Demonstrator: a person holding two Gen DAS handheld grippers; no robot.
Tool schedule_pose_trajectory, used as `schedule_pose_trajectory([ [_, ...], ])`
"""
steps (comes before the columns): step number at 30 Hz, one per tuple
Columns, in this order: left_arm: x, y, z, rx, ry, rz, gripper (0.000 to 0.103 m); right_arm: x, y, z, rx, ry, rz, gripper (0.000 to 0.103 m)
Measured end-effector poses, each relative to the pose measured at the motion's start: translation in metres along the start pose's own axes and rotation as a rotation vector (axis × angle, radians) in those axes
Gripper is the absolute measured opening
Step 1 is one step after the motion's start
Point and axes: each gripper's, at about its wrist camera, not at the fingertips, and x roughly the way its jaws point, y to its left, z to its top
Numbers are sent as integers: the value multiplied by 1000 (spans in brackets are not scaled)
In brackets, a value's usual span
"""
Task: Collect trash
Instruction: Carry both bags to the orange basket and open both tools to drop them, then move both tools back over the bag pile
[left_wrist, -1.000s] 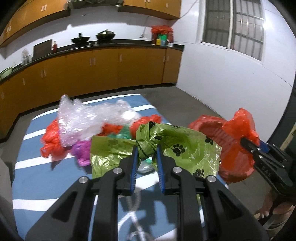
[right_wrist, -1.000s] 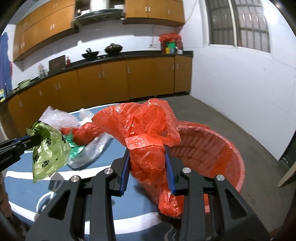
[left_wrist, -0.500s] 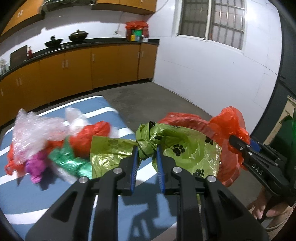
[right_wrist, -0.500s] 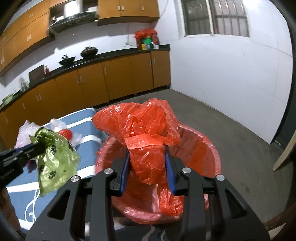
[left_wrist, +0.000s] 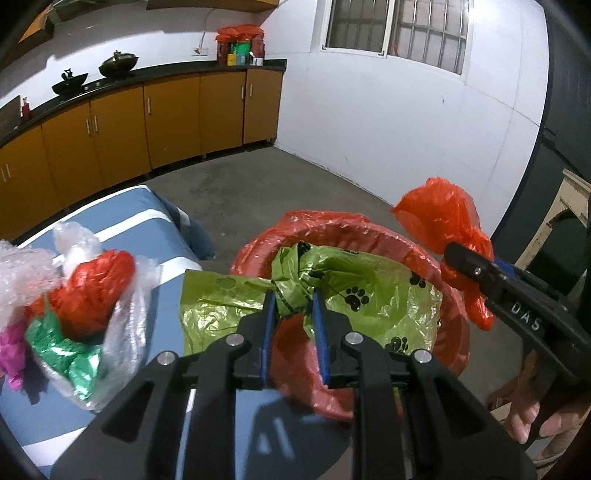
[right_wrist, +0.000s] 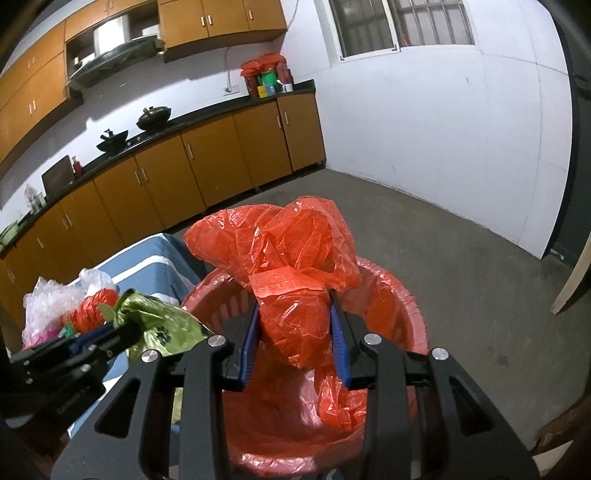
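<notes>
The left hand-held gripper (left_wrist: 293, 295) pinches the knotted neck of a green paw-print bag (left_wrist: 354, 295), which hangs over the rim of the red-lined bin (left_wrist: 325, 230). The right hand-held gripper (right_wrist: 293, 314) clamps a crumpled red plastic bag (right_wrist: 288, 251) above the bin's opening. Farther left, more bags (left_wrist: 88, 288) lie heaped on the blue striped tabletop (left_wrist: 122, 214).

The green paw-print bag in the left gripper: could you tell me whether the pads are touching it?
Touching. The left wrist view shows the left gripper with both blue pads pinching the green paw-print bag at its knotted neck.
</notes>
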Motion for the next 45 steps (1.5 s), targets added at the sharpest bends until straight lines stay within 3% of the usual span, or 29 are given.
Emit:
schedule_pose_trajectory([
  [11,34,-10,1,-8,40,-21,24,13,-22,3,87,20,33,36],
  [16,40,-11,-3,-10,58,-18,38,21,-29,2,116,40,47,44],
  [23,36,-3,-8,-19,60,10,46,15,-28,-2,89,34,16,53],
  [28,10,15,-16,-27,15,117,59,5,-19,-4,14,7,-24,55],
  [33,-22,38,-25,-42,-34,222,66,-2,2,-8,-78,-15,-28,56],
  [45,-101,122,-48,-173,-135,447,69,-15,83,-15,-238,-22,102,56],
])
